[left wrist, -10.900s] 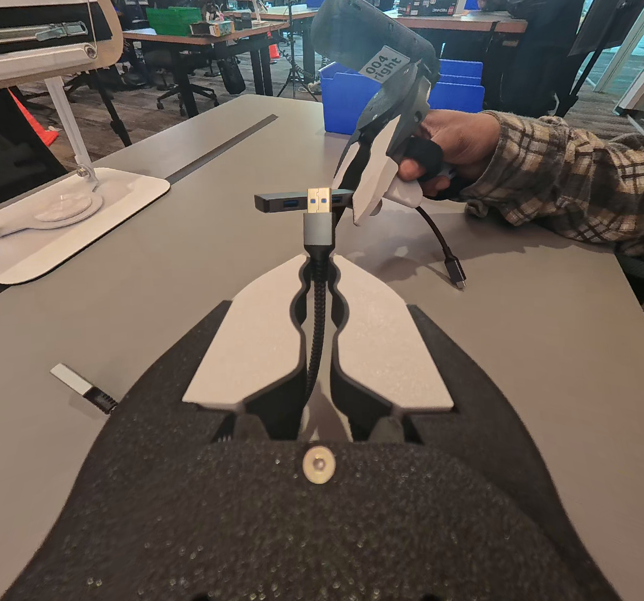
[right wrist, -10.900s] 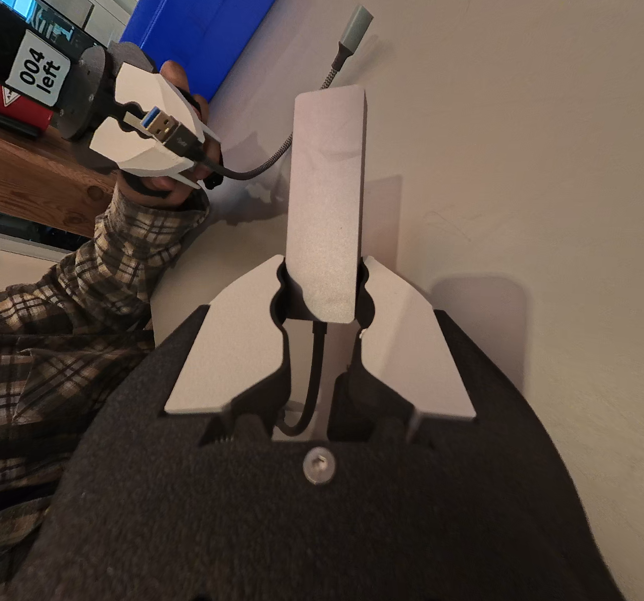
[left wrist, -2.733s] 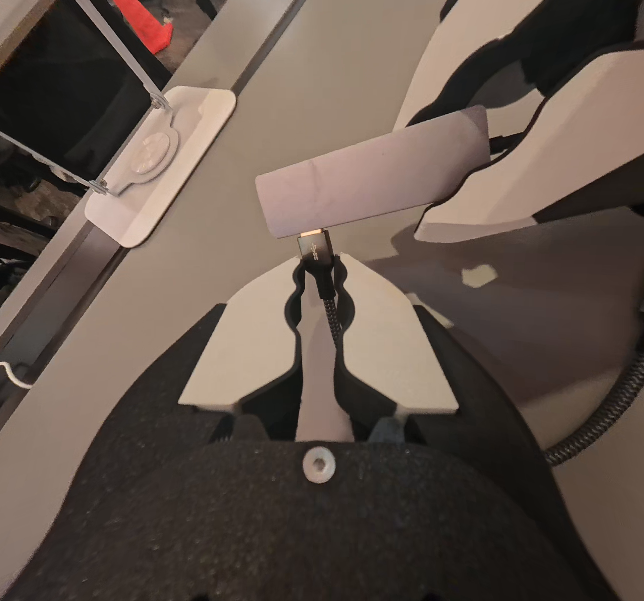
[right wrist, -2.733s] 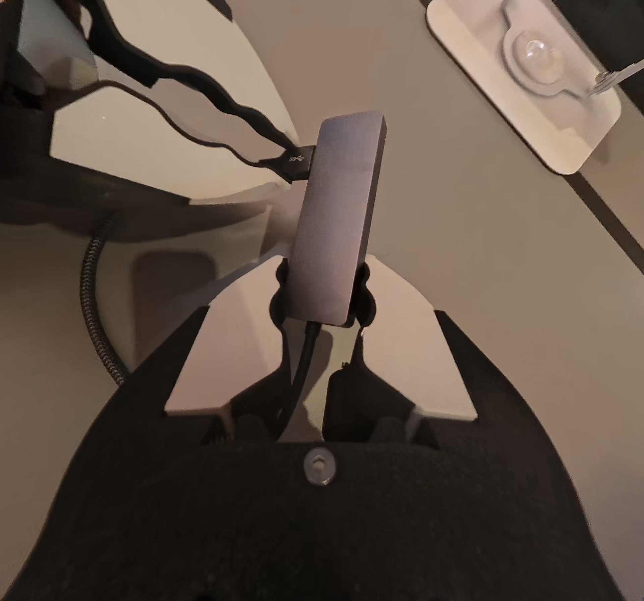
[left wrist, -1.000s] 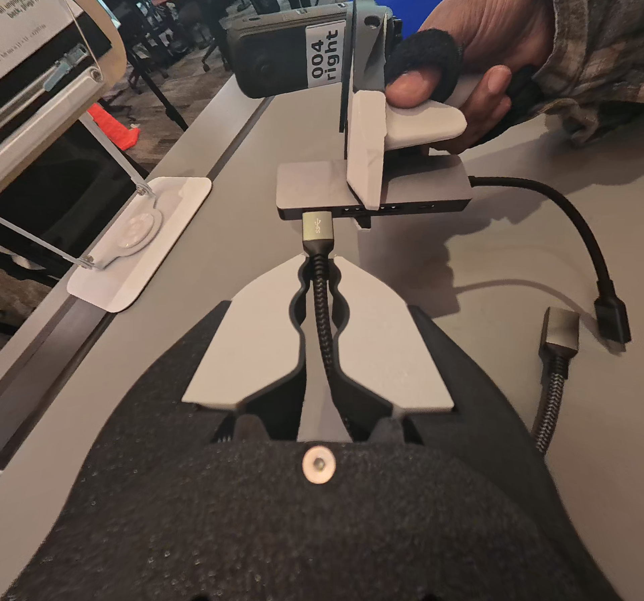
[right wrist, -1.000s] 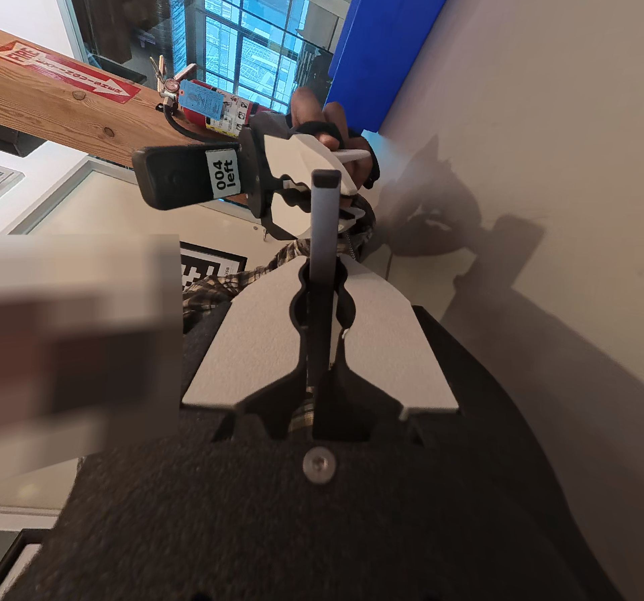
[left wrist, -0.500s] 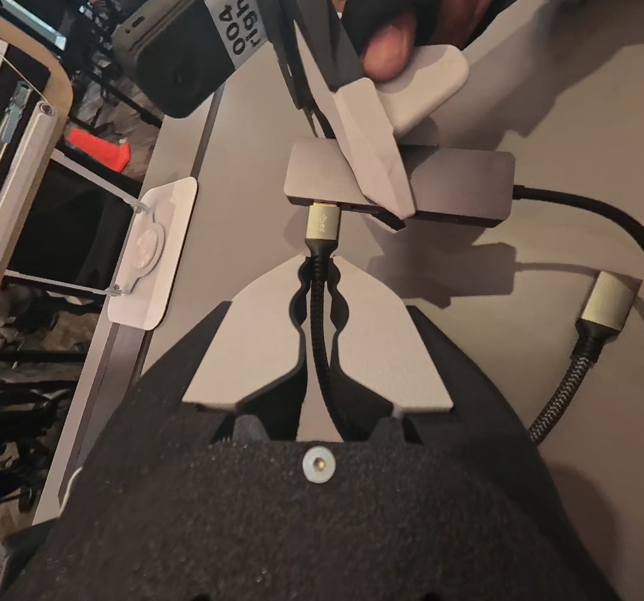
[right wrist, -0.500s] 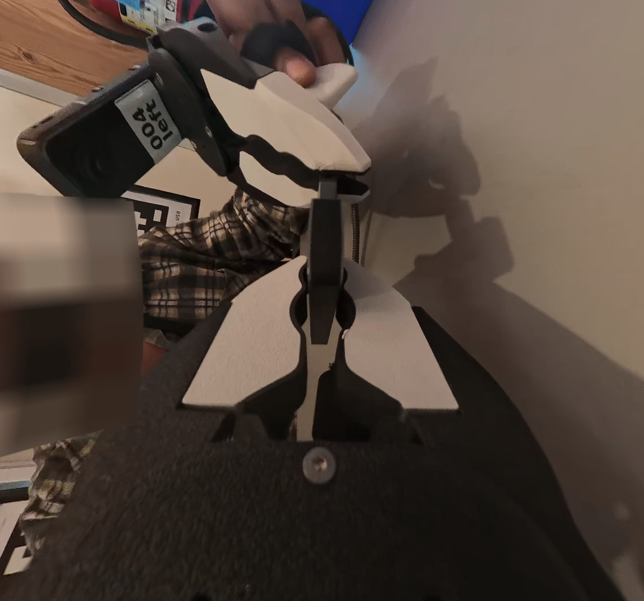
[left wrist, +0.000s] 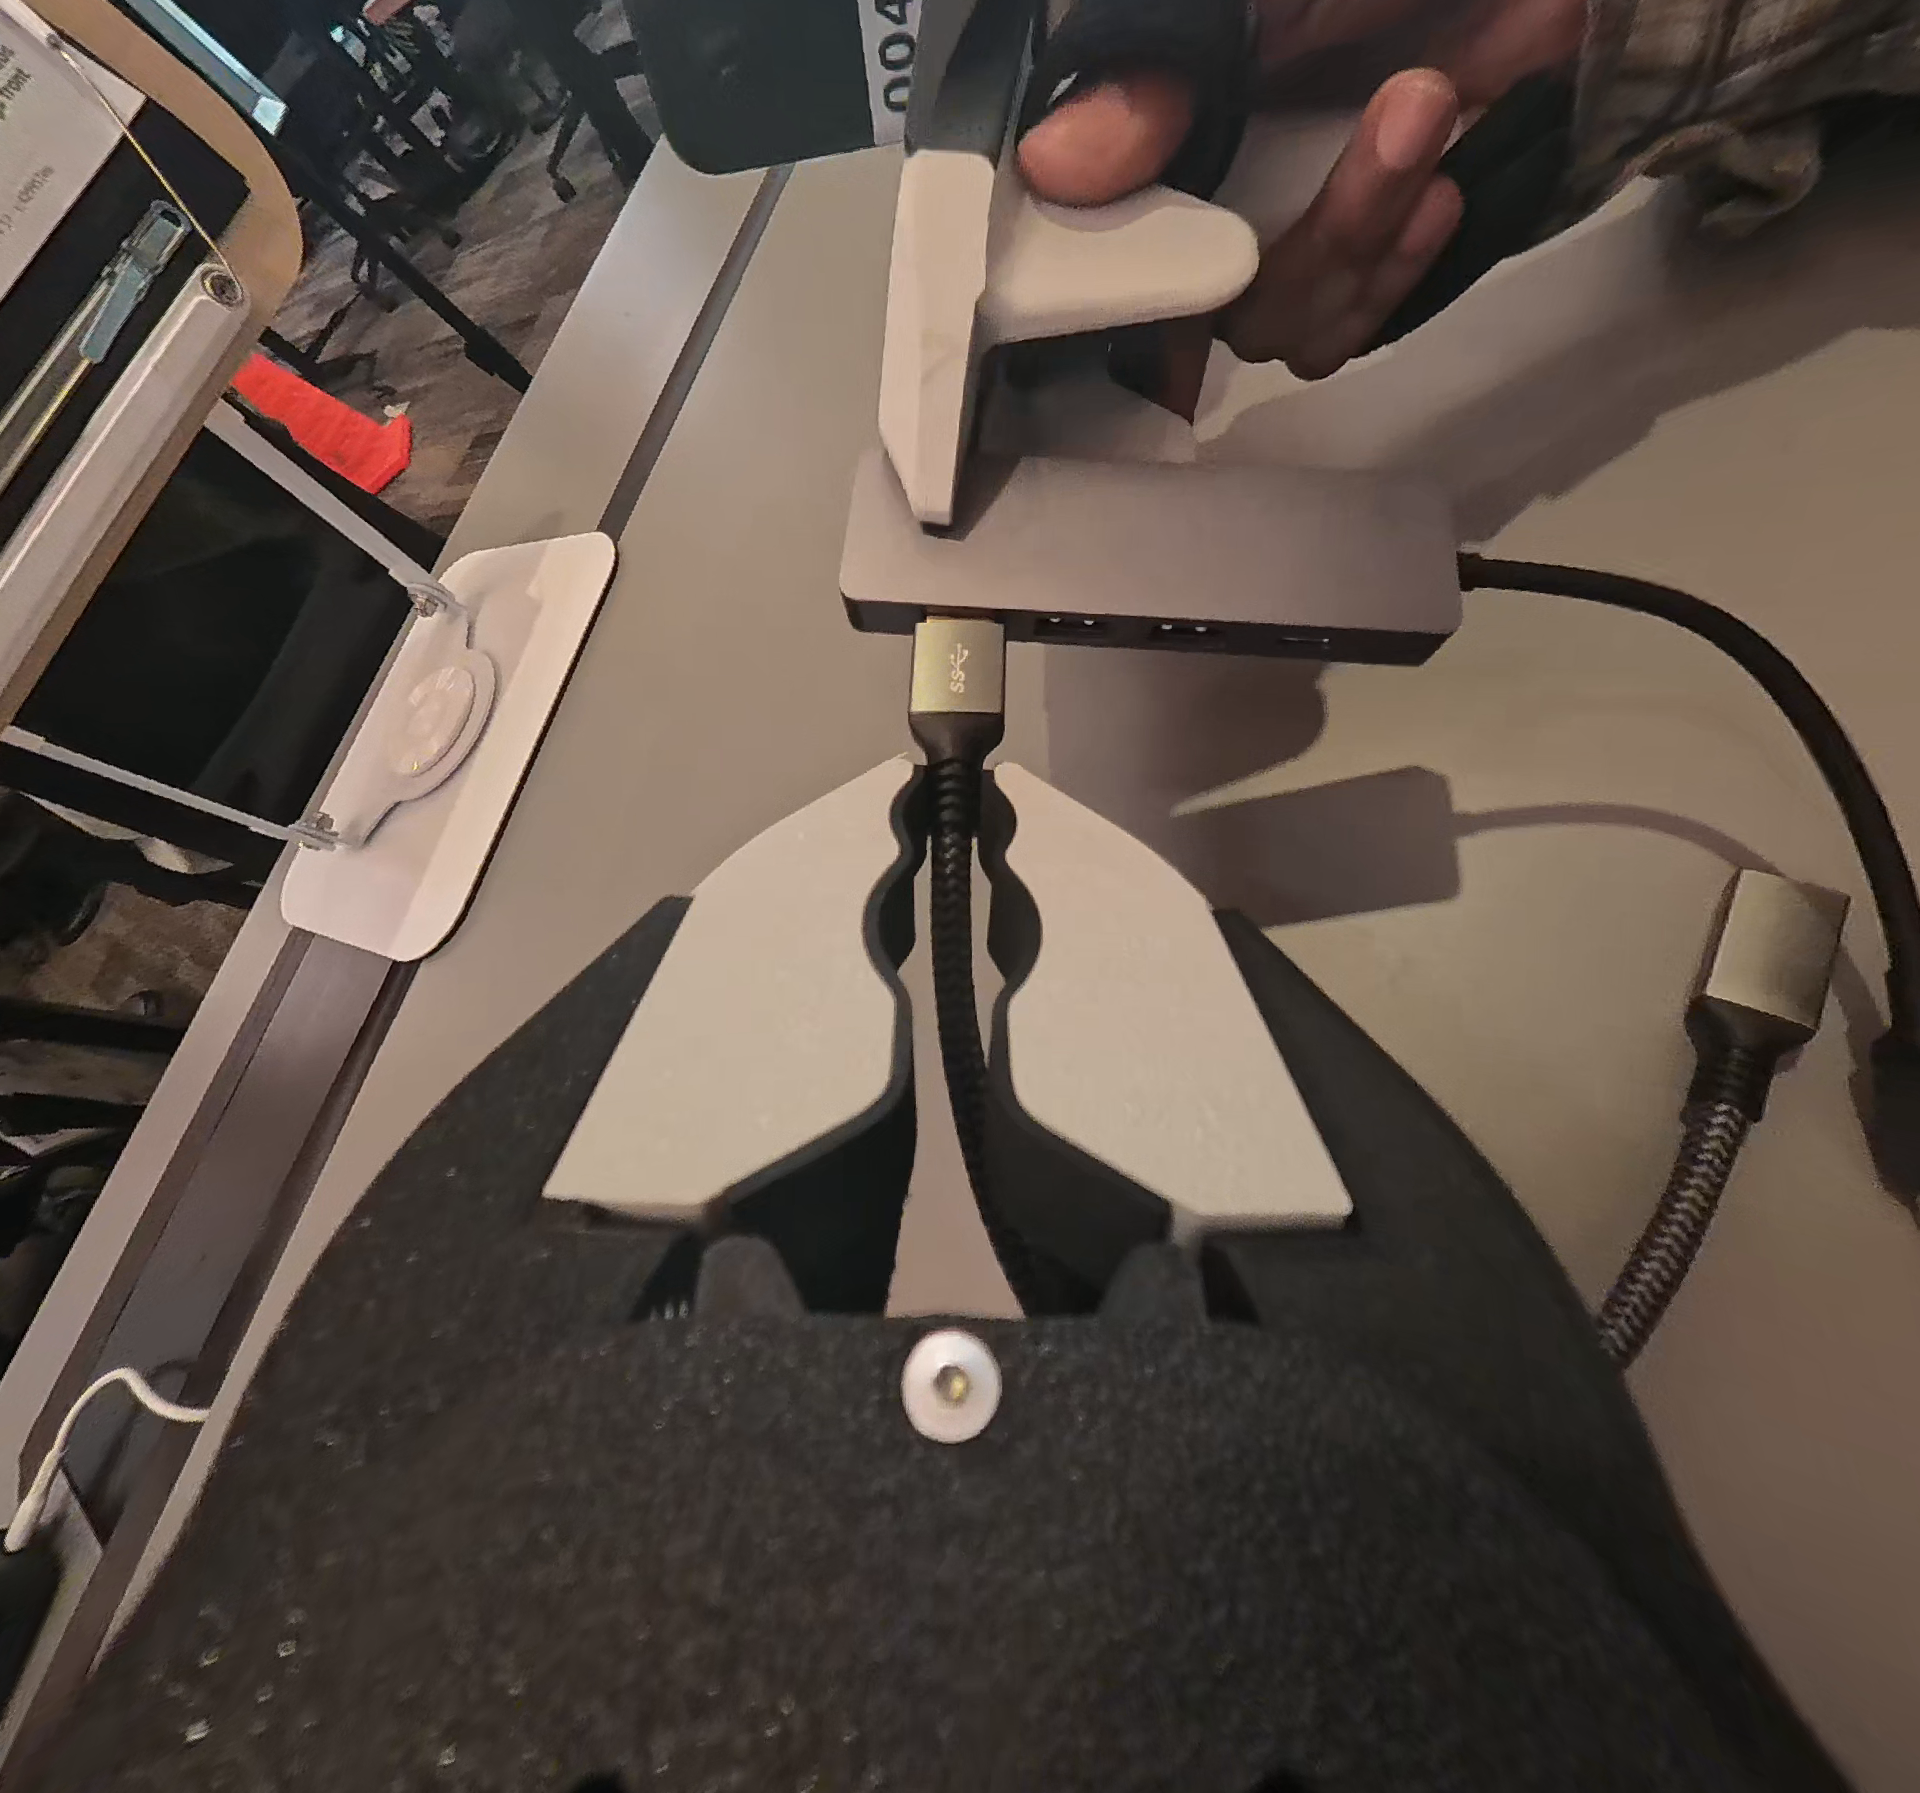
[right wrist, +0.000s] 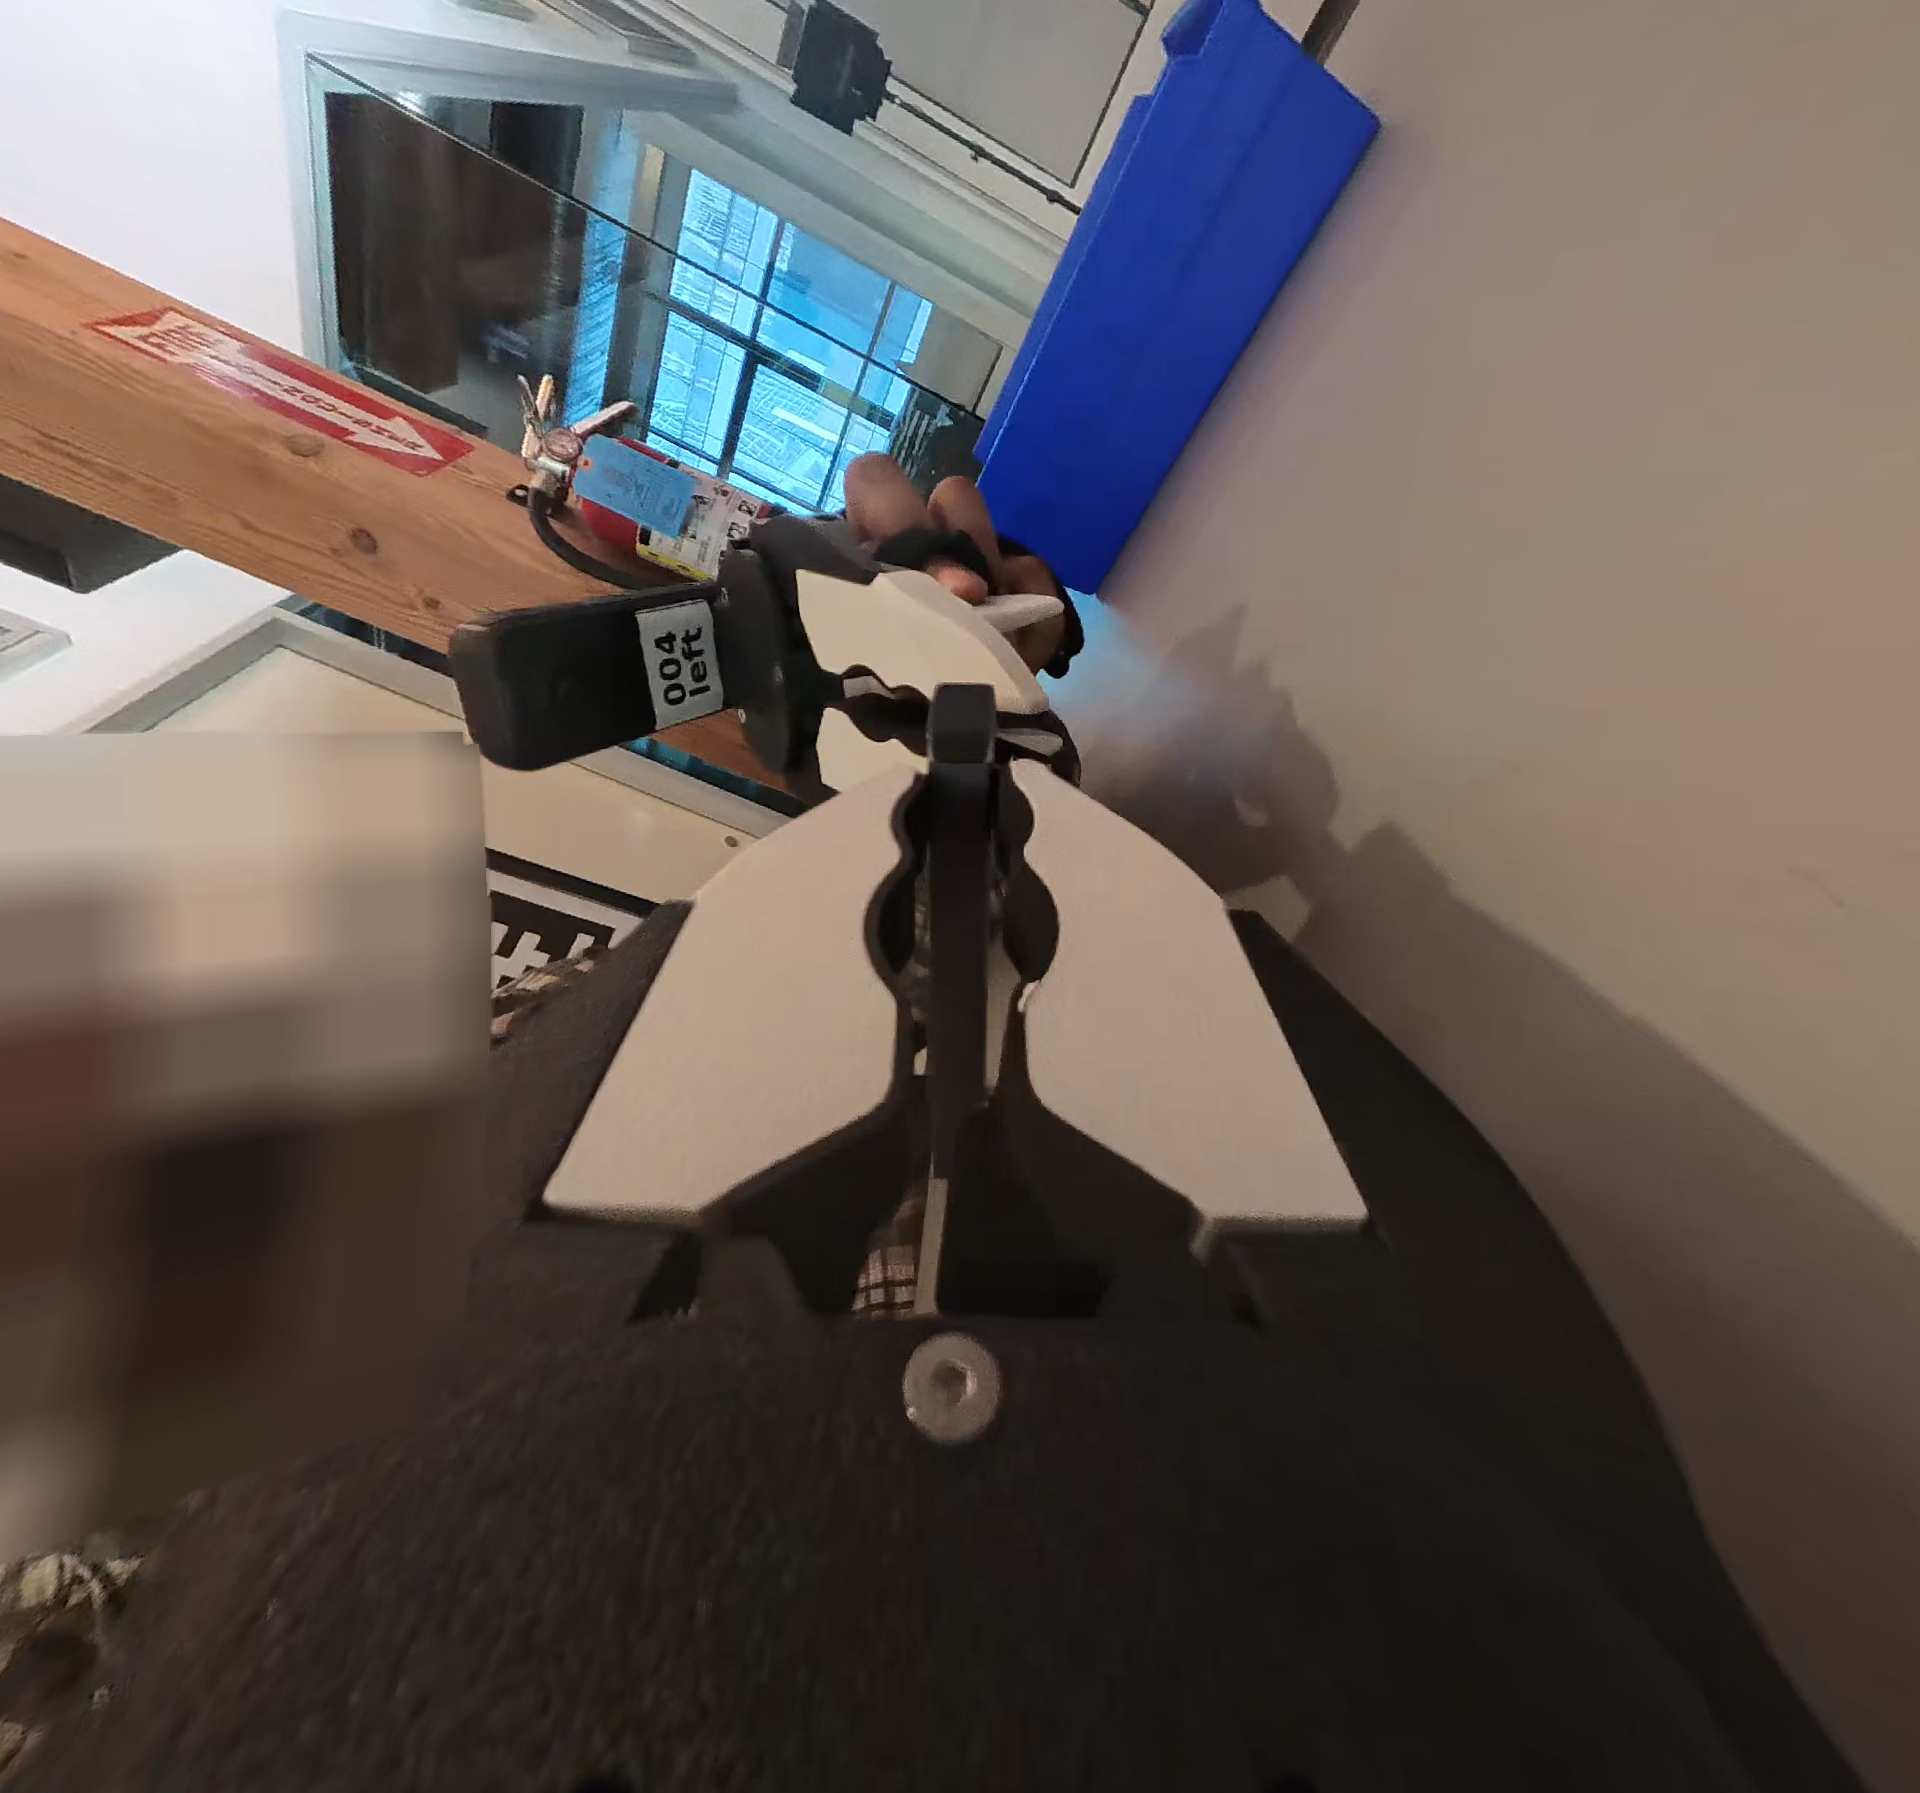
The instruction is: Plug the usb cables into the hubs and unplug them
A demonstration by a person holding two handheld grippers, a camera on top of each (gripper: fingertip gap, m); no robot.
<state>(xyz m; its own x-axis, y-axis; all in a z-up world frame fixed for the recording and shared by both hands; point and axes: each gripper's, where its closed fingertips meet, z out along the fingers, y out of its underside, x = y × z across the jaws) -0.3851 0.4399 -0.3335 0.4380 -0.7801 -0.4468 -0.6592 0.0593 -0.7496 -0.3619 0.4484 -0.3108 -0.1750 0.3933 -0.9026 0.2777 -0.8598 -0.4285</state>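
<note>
Left gripper (left wrist: 951,767): its two pale fingers are pressed together on a braided cable (left wrist: 961,964), just behind the plug; the cable runs back between the fingers toward the black body.
Right gripper (right wrist: 961,777): clamped on the hub (right wrist: 958,870), which shows edge-on between its white fingers in the right wrist view; in the left wrist view it (left wrist: 940,486) comes down from above onto the hub's left end, held by a hand (left wrist: 1340,112) in a plaid sleeve.
Hub: a flat, dark grey slab (left wrist: 1143,559), long side facing the left gripper, held just above the grey table (left wrist: 1558,860), with its shadow on the surface below.
Hub ports: four along the near edge; the leftmost is taken and three show unfilled.
Plug: a metal-sleeved USB plug (left wrist: 956,683), olive-grey, seated in the leftmost port, a thin strip of bright metal showing at the joint.
Hub lead: one thick black cable (left wrist: 1714,642) leaves the hub's right end and curves down the right side of the view.
Second plug: one more grey metal plug (left wrist: 1771,954) on braided cable lies on the table to the right, apart from the hub.
Count: one hub, two braided plug ends, one black lead, two grippers.
Surroundings: a white stand base (left wrist: 436,746) sits at the table's left edge; a blue bin (right wrist: 1164,289) stands on the table behind the left gripper (right wrist: 997,704) in the right wrist view.
</note>
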